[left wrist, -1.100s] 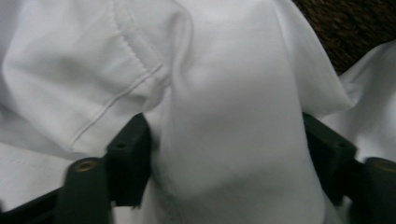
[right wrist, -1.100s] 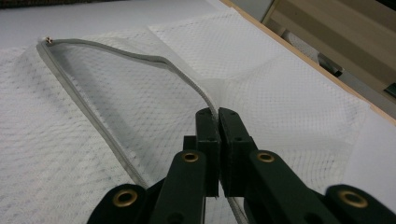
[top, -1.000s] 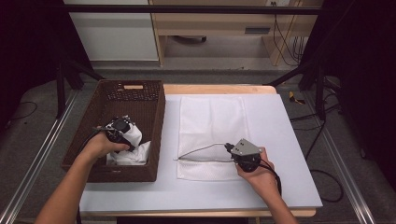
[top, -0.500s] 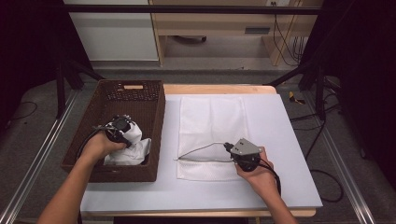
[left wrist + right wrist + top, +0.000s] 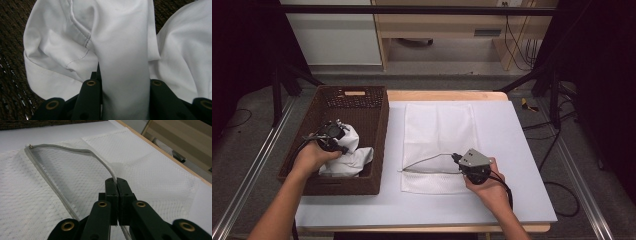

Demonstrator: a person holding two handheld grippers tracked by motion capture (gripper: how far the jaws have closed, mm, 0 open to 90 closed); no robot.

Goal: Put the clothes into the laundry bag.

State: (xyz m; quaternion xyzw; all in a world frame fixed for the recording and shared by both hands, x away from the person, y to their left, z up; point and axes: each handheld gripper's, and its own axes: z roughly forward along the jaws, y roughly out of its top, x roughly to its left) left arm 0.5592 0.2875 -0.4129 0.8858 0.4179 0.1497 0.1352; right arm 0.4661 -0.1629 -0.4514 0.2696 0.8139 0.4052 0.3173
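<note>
A white cloth [image 5: 346, 156] lies bunched in the near half of a brown woven basket [image 5: 377, 107] that stands at the left side of the white table [image 5: 522, 150]. The left gripper [image 5: 331, 137] is down in the basket on top of that cloth, with the person's left hand [image 5: 312, 157] wrapped around its body. Its jaws have just been closing, and in the left gripper view they now pinch a thick upright fold of the cloth [image 5: 125, 62] between them — the fabric fills the gap from one pad to the other, and a stitched seam curves off to the left of the fold. The rest of the cloth spreads loose to both sides over the dark weave of the basket floor [image 5: 12, 37].

To the right of the basket, well apart from it, a white mesh bag [image 5: 437, 130] lies flat on the table, its long side running away from the person. Near its front end the grey zipper edge [image 5: 427, 161] is lifted into a shallow arch, so the mouth of the bag gapes a little. The right gripper [image 5: 458, 159] holds that edge at its right end, with the right hand [image 5: 487, 187] behind it resting low over the table. In the right gripper view the jaws are pressed tight together with the grey zipper strip [image 5: 100, 157] caught between their tips — the strip rises from there, bends, and runs back to the far corner of the mouth, while the lower edge of the opening stays flat on the mesh.
</note>
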